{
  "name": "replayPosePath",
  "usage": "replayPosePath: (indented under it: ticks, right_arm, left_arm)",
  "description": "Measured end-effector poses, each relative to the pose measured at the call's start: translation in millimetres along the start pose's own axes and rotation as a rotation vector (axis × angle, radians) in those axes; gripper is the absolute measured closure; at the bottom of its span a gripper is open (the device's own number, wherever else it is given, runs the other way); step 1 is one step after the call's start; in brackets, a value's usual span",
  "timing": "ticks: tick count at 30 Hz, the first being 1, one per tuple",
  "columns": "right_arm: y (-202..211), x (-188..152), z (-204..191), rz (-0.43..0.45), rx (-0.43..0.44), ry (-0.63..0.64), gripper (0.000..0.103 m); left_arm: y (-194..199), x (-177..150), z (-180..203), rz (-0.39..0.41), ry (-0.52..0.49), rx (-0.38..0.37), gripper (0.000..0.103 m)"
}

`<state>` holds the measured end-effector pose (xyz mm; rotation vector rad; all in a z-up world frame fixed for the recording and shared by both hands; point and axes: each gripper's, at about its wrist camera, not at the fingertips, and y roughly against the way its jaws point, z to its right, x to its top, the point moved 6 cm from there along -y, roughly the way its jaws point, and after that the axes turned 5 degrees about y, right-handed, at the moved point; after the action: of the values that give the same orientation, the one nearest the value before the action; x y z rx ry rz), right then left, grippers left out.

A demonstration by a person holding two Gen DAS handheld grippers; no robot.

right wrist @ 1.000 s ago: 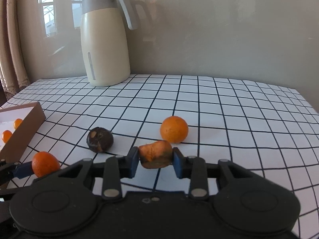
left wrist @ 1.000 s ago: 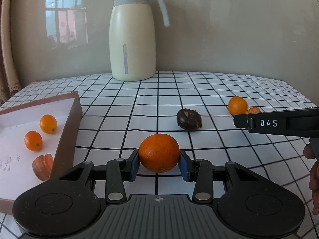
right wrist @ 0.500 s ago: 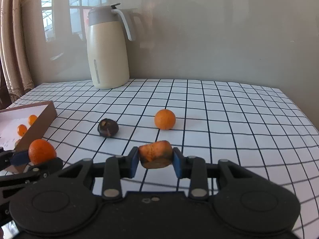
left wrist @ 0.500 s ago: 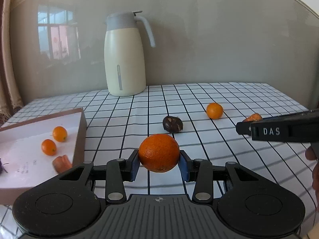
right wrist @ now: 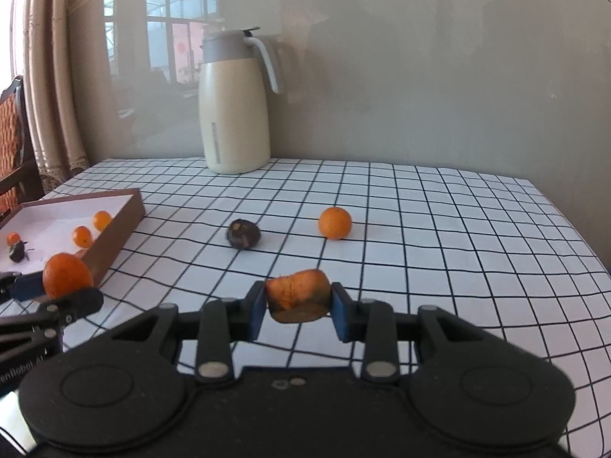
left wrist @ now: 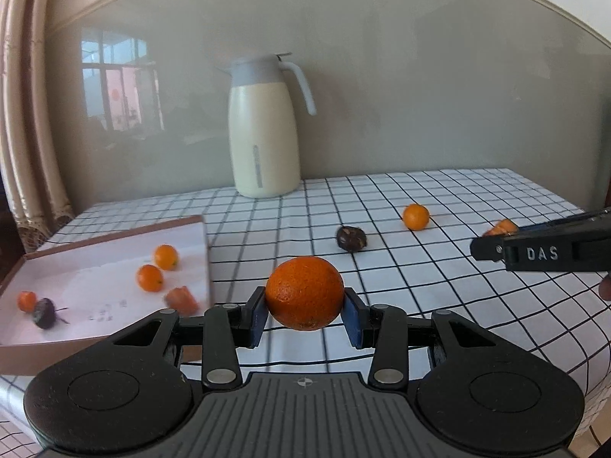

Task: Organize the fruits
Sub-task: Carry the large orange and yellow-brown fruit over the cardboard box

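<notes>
I see matt black plastic on the left gripper; orange peel dimpled, slightly glossy. Bench cloth smooth, checked. Jug glossy plastic. Box walls brown cardboard.

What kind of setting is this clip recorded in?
Likely a home dining room: a table with a checked cloth, a thermos jug by the wall, curtains and a wooden chair at the left.

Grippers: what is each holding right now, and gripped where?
Left gripper holds an orange, pads on its two opposite sides. Right gripper holds an orange-brown fruit chunk, clamped at its two ends.
</notes>
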<state>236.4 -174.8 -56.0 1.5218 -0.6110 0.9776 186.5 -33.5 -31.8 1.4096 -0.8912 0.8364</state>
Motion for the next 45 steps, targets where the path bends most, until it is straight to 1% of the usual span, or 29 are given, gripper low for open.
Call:
replayPosePath:
  ticks: [11, 19, 31, 37, 45]
  right_arm:
    - [21.9, 5.9, -51.3, 0.027, 0.085, 0.069, 0.076]
    - [24.6, 17.7, -96.3, 0.049, 0.159, 0.129, 0.076]
    - [21.6, 34.4, -157.4, 0.079, 0.259, 0.202, 0.076]
    - [21.5, 39.9, -177.8, 0.088, 0.289, 0.224, 0.076]
    - [21.2, 49.2, -197.0, 0.104, 0.313, 0.255, 0.076]
  left_arm:
    - [32.2, -2.1, -42.5, 0.032, 0.036, 0.055, 0.062]
    - [47.6, -1.7, -82.7, 0.059, 0.077, 0.116, 0.062]
    - [60.2, -8.0, -138.1, 0.068, 0.123, 0.211, 0.062]
    - [64.3, -8.3, -161.5, 0.074, 0.141, 0.248, 0.062]
    - [68.2, -5.5, -182.7, 0.089, 0.157, 0.276, 0.062]
